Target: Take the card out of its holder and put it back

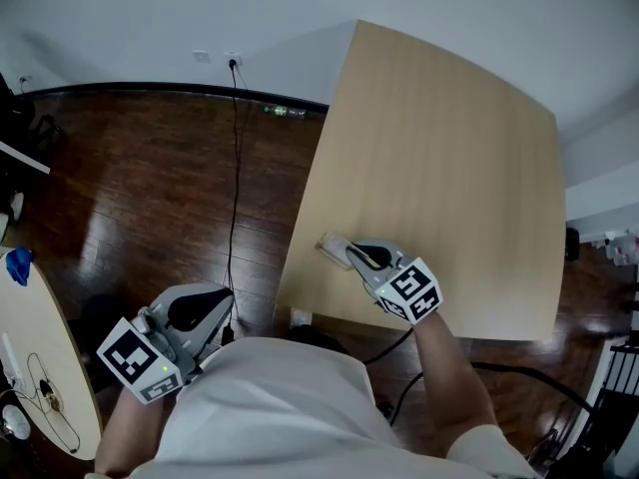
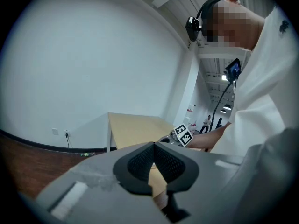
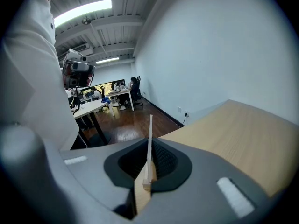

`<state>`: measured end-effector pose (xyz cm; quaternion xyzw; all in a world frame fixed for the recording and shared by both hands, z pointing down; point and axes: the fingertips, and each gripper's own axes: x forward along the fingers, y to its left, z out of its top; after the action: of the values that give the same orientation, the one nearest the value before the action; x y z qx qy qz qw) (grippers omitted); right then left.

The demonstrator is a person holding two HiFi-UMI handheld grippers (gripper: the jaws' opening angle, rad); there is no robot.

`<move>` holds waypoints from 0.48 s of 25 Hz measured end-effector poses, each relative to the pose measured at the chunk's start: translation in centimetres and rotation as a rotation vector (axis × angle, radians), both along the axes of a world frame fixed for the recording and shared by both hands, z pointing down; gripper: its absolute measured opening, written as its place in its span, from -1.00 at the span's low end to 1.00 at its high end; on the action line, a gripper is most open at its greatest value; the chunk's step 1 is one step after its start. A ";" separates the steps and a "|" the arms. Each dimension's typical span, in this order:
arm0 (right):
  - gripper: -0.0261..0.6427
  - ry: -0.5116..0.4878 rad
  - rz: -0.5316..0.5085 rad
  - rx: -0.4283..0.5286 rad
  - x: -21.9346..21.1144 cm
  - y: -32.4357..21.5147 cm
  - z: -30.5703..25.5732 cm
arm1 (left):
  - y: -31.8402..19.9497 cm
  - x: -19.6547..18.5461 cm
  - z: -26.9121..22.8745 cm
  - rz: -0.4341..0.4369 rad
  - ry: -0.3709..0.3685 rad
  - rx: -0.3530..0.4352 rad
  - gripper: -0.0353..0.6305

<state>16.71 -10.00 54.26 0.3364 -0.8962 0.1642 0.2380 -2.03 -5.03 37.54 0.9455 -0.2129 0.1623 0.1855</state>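
A thin white card (image 3: 150,134) stands edge-on between the black pads of my right gripper (image 3: 149,149), which is shut on it; a small wooden holder block (image 3: 147,185) sits at the card's lower end. In the head view the card (image 1: 332,246) lies near the left front corner of the light wooden table (image 1: 449,168), at the tips of the right gripper (image 1: 351,254). My left gripper (image 1: 215,305) hangs off the table at the lower left, over the floor. Its pads meet with nothing between them (image 2: 153,146).
A black cable (image 1: 236,168) runs over the dark wood floor from a wall socket (image 1: 233,59). A second pale table (image 1: 40,347) with a blue object (image 1: 18,264) and cords stands at the far left. The table's left edge is close to the card.
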 end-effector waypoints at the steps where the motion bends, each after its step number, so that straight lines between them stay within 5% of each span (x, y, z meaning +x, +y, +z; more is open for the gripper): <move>1: -0.86 0.000 0.002 0.004 0.1 0.0 -0.3 | 0.1 0.0 0.0 -0.001 0.001 0.001 -0.89; 12: -0.86 0.006 0.026 0.086 0.5 0.4 -5.4 | 2.2 -1.3 -0.3 0.010 0.020 0.008 -0.89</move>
<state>17.23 -9.62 48.83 0.3586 -0.8971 0.1278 0.2241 -3.31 -2.86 37.27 0.9488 -0.2071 0.1531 0.1829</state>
